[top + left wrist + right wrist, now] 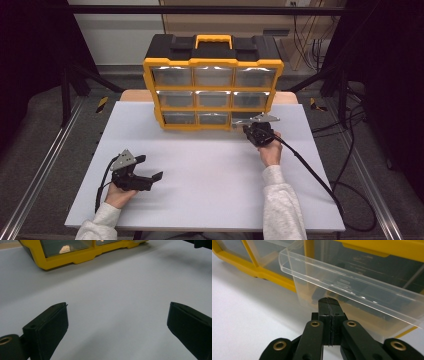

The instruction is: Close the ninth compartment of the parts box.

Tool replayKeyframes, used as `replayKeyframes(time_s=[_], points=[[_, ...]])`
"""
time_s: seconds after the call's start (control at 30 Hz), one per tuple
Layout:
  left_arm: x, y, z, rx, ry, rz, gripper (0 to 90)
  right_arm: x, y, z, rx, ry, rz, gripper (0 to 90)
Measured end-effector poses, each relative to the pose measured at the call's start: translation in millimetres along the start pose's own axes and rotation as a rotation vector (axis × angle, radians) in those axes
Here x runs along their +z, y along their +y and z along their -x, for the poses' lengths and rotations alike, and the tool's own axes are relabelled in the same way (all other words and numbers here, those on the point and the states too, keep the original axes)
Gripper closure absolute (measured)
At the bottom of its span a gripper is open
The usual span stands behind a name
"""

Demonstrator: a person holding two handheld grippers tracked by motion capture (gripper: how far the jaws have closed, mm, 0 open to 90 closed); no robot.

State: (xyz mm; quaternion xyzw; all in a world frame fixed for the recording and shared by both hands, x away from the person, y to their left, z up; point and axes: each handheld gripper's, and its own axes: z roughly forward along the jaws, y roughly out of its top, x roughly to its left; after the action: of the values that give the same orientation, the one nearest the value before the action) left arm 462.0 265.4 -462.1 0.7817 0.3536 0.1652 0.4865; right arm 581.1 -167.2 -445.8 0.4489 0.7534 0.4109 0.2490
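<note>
A yellow and black drawer cabinet (pixel 212 90) with clear drawers stands at the back of the white table (pixel 200 170). Its bottom right clear drawer (pixel 254 119) is pulled partway out. In the right gripper view this drawer (pixel 352 290) juts from the yellow frame (pixel 274 277), and my right gripper (pixel 328 301) is shut with its tips pinched on the drawer's front, just under the lip. In the high view my right gripper (pixel 256 129) sits against that drawer. My left gripper (pixel 150 168) rests low over the table at the front left, open and with nothing in it (pixel 117 306).
The cabinet's yellow base (pixel 75 257) lies well beyond the left jaws, with bare white tabletop between. A black cable (pixel 310 170) trails from the right gripper off the table's right side. Metal rails and dark floor flank the table.
</note>
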Motion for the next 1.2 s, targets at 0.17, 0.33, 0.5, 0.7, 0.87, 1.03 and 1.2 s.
replayKeyframes(time_s=[0.17,0.33,0.5,0.7,0.87,1.03,1.2], points=[[0.2,-0.1,0.3,0.003,-0.002,-0.003,2.7,0.6,3.1,1.1,0.002,-0.005,0.002,90.0],[0.3,-0.1,-0.1,0.001,-0.004,-0.001,2.7,1.3,4.4,2.3,0.004,-0.007,0.003,90.0],[0.4,-0.2,-0.1,0.002,-0.004,-0.003,2.7,4.0,4.4,3.8,0.003,-0.013,-0.001,90.0],[0.8,-0.4,-0.4,0.000,-0.006,-0.003,2.7,5.4,6.1,7.2,-0.002,-0.020,0.000,90.0],[0.7,-0.4,-0.6,-0.001,-0.004,-0.003,2.7,6.5,7.3,8.6,-0.002,-0.023,-0.001,90.0],[0.6,-0.5,-0.7,-0.001,-0.005,-0.002,2.7,7.3,8.3,9.5,-0.005,-0.026,0.002,90.0],[0.7,-0.5,-0.8,-0.002,-0.004,-0.002,2.7,8.7,9.0,11.7,-0.004,-0.031,0.001,90.0]])
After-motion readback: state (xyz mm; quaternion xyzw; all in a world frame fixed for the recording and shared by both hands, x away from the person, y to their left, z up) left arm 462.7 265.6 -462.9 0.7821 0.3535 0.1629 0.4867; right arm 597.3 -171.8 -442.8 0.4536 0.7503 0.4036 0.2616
